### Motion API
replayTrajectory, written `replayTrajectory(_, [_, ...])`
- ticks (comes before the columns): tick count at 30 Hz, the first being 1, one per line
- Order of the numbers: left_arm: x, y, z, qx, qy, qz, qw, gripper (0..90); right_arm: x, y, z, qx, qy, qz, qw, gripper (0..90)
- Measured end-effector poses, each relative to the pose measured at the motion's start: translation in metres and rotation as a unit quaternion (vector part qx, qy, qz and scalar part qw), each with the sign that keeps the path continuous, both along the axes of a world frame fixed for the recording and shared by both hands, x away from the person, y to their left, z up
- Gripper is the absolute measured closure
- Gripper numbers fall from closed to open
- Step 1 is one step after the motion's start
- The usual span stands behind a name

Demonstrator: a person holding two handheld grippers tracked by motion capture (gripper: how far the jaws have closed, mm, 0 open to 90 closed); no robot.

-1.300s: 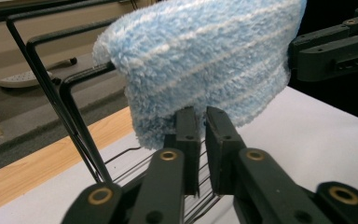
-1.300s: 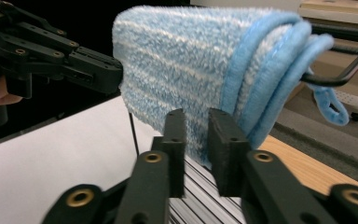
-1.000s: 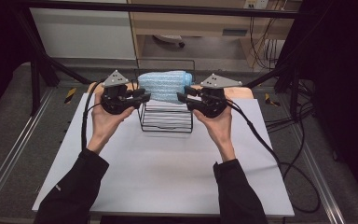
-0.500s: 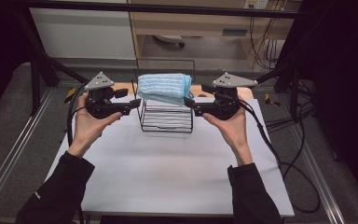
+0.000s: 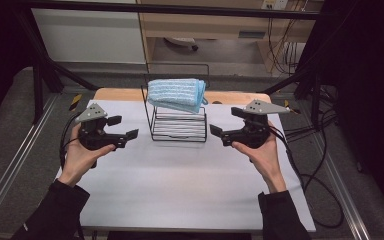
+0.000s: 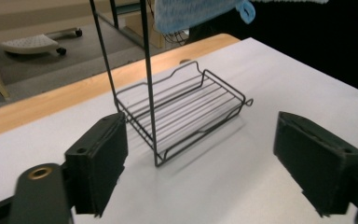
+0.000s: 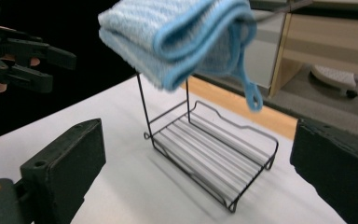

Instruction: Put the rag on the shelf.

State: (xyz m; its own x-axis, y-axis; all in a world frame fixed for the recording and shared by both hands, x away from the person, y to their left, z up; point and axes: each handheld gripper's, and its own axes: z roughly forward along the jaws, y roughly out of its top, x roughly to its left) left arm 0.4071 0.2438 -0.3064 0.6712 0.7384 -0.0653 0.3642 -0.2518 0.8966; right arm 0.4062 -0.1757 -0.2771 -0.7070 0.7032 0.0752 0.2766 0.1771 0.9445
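Note:
A folded blue towel [image 5: 175, 94] lies across the top bar of a black wire rack [image 5: 178, 127] at the back middle of the white table [image 5: 180, 190]. My left gripper [image 5: 125, 127] hangs to the left of the rack and my right gripper [image 5: 225, 121] to its right, both apart from it and pointing inward. Both pairs of jaws have just been opening and nothing is between them. The left gripper view [image 6: 205, 163] shows the rack's tray [image 6: 182, 116] beyond wide jaws. The right gripper view [image 7: 200, 177] shows the towel [image 7: 177, 37], the rack [image 7: 214, 158] and the left gripper [image 7: 58, 70].
A wooden strip [image 5: 230, 96] runs along the table's far edge. Cables [image 5: 310, 165] trail off the right side. Metal frame rails [image 5: 10, 170] flank the table, with cabinets [image 5: 90, 35] and a chair base [image 5: 180, 44] behind.
Both grippers have let go of the towel's ends, opened, and drawn outward and down from the rack. The towel stays draped on the rack's top.

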Motion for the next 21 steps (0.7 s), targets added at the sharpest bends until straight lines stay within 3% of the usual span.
replayTrajectory(9, [-0.019, 0.011, -0.041, -0.003, 0.011, -0.008, 0.9999, 10.4, -0.012, -0.021, -0.047, 0.004, 0.03, -0.003, 0.9995, 0.8])
replayTrajectory(10, [-0.02, 0.013, -0.045, -0.004, 0.012, -0.007, 0.9999, 10.3, -0.014, -0.025, -0.059, 0.003, 0.035, -0.004, 0.9994, 0.7])
replayTrajectory(12, [-0.022, 0.016, -0.055, -0.004, 0.016, -0.007, 0.9998, 10.2, -0.015, -0.028, -0.065, 0.002, 0.038, -0.003, 0.9993, 0.7])
replayTrajectory(15, [-0.025, 0.02, -0.068, 0.001, 0.018, -0.001, 0.9998, 10.1, -0.019, -0.037, -0.088, -0.003, 0.054, 0.001, 0.9985, 0.7])
replayTrajectory(21, [-0.033, 0.026, -0.094, 0.005, 0.027, 0.003, 0.9996, 10.2, -0.026, -0.048, -0.112, -0.008, 0.076, 0.003, 0.9971, 0.7])
